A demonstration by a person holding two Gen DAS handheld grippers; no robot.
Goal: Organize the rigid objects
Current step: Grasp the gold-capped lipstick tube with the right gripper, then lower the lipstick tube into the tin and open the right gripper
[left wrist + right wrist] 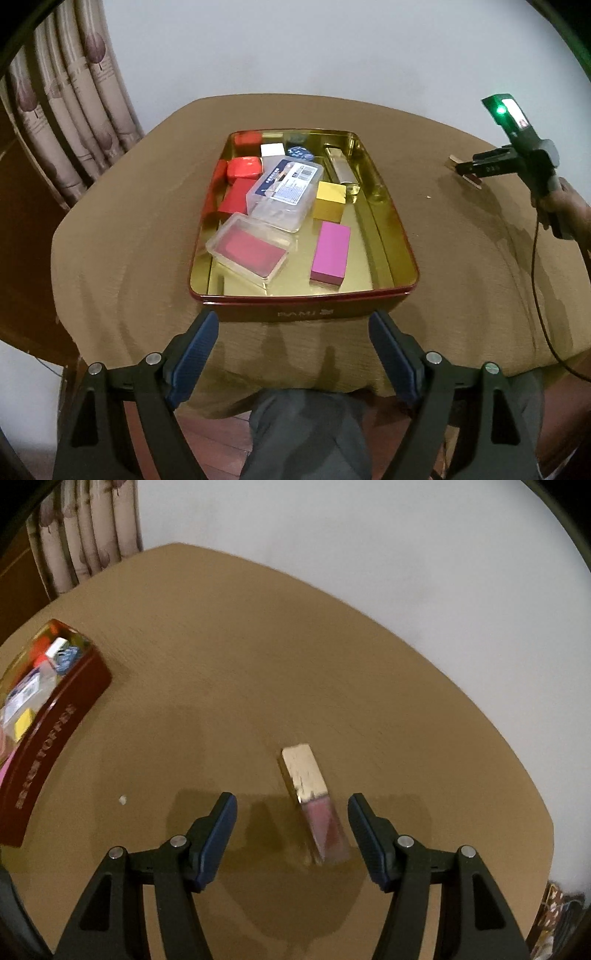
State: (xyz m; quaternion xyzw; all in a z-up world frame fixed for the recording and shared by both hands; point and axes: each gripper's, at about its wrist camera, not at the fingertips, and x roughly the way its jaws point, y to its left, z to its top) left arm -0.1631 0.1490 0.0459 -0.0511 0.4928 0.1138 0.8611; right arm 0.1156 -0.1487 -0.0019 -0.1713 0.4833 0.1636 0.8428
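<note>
A slim lip-gloss tube with a worn gold cap and a clear pink-filled body (314,800) lies flat on the tan tablecloth (258,664), well to the right of the red rectangular tin with a gold-coloured inside (402,254). The tube's gold cap, scuffed and pale along its top face, points away from the camera; the pink end points toward it and looks blurred. The right gripper (293,814) hangs over the tube, its blue-padded jaws set apart on either side of the pink end, neither pad touching it.

Inside the tin lie a pink rectangular block (330,253), a yellow cube (330,201), a clear plastic case holding a red card (249,250), a clear lidded box with a printed label (284,188), several red boxes (242,171), a white block (272,149), a dark blue patterned disc (300,153) and a gold bar-shaped case (341,166).

The left gripper (293,332) hovers at the tin's near wall, jaws spread wide with nothing between them. A person's knee in grey trousers (306,424) shows below the table edge.
</note>
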